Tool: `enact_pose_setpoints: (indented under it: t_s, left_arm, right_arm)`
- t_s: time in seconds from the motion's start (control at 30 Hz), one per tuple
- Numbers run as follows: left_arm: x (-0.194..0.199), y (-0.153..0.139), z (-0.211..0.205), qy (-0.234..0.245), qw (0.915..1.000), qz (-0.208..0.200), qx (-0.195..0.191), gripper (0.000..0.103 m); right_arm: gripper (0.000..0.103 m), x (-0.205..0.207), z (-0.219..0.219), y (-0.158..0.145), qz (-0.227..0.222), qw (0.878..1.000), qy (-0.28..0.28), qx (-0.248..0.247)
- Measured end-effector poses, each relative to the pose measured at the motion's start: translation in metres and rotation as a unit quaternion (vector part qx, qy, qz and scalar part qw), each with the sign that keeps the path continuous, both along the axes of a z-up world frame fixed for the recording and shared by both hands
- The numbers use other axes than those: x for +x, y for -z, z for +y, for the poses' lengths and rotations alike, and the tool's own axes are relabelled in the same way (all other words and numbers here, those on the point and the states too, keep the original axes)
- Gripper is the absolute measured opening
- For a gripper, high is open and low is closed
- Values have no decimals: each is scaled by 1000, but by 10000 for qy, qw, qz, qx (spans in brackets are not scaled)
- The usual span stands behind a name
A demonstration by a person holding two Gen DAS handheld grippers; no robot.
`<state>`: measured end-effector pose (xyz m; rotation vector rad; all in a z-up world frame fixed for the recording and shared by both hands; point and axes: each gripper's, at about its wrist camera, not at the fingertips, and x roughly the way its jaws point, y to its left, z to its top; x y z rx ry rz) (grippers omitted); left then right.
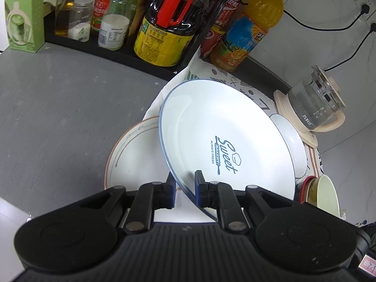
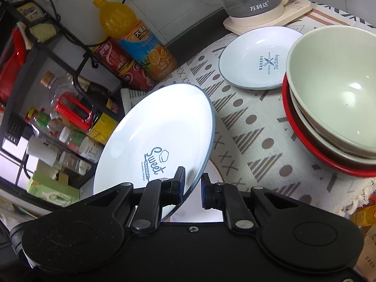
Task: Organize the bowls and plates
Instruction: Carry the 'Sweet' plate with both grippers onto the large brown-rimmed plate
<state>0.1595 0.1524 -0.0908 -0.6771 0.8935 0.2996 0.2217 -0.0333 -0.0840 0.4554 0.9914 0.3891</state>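
Holding the big white "Sweet Bakery" plate [image 1: 225,136] tilted in the air, both claws have it by the rim: the left gripper [image 1: 185,183] straddles the near edge with its jaws narrowed around it, and the right gripper [image 2: 193,183] does likewise, though in that view one pad touches the rim while the other seems to stand a hair off, so I cannot tell how firmly it bites. Sorting looks roughly midway. A stack of bowls [image 2: 333,94], pale ones nested in a red one, already sits toward the right edge of the patterned cloth [image 2: 246,122], and a smaller bakery plate [image 2: 256,58] lies flat near the cloth's far edge, just beside the kettle base [image 2: 263,16]. An orange-rimmed plate [image 1: 134,157] rests below the lifted one, half on the cloth's left edge. My guess is the plates have yet to be stacked together. The raised plate hides most of the orange-rimmed one, and how many bowls are nested is hard to count.
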Motion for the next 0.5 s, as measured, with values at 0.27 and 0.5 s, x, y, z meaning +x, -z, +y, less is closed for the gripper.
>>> enact_pose_setpoints:
  t_s: [0.27,0.5]
  left_arm:
    - [-20,2,-7,-38,10000,30,-48,14]
    - [-35,10,-9,-92,9999,93,-99,14]
  right_arm:
    - [13,-19,-5,-3,-45,9999,-122,-99]
    - [13,-34,-9,3,-4,9998,-151,-151]
